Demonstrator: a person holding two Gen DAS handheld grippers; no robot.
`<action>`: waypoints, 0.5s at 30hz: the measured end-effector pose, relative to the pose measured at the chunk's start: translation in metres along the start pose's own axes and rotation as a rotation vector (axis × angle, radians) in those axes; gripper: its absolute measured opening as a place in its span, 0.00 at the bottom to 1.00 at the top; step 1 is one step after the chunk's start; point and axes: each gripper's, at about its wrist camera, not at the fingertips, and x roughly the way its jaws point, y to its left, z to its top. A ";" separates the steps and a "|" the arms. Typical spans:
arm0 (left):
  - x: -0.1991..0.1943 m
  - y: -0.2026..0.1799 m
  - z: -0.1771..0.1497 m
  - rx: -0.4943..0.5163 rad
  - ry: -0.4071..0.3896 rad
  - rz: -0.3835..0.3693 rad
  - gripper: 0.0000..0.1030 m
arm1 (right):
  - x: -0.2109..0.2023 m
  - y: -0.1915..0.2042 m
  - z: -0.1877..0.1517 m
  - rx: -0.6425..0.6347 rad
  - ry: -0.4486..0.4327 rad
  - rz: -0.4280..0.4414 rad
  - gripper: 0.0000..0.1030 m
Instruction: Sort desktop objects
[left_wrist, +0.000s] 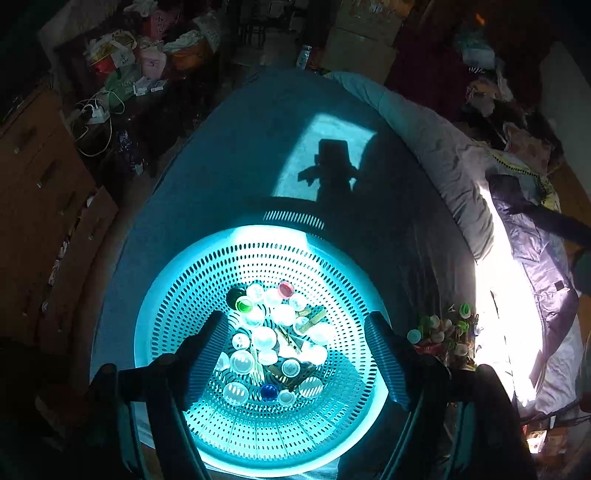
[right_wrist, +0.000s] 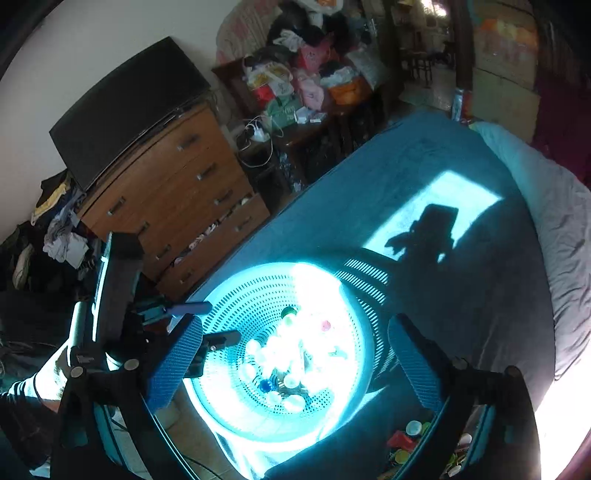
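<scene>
Both grippers released, nothing between jaws: left gripper (left_wrist: 295, 354) and right gripper (right_wrist: 295, 365) both hover over the teal basket (left_wrist: 177, 295) near the bed's near edge. Unsorted caps pile (left_wrist: 443, 332) sits right of the basket, nearer the right gripper; pile has no clear long axis.

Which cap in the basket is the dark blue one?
The blue cap at the near edge of the pile in the teal perforated basket, beside clear caps; the others are white, clear, green or red.
</scene>
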 end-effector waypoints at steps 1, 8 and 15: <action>-0.013 -0.009 0.006 0.016 -0.041 0.006 0.83 | -0.011 -0.007 -0.007 0.009 -0.011 -0.008 1.00; -0.110 -0.100 0.043 0.141 -0.390 0.136 0.93 | -0.087 -0.092 -0.093 0.163 -0.029 -0.137 1.00; -0.184 -0.194 0.071 0.146 -0.734 0.464 1.00 | -0.185 -0.174 -0.189 0.289 -0.057 -0.373 1.00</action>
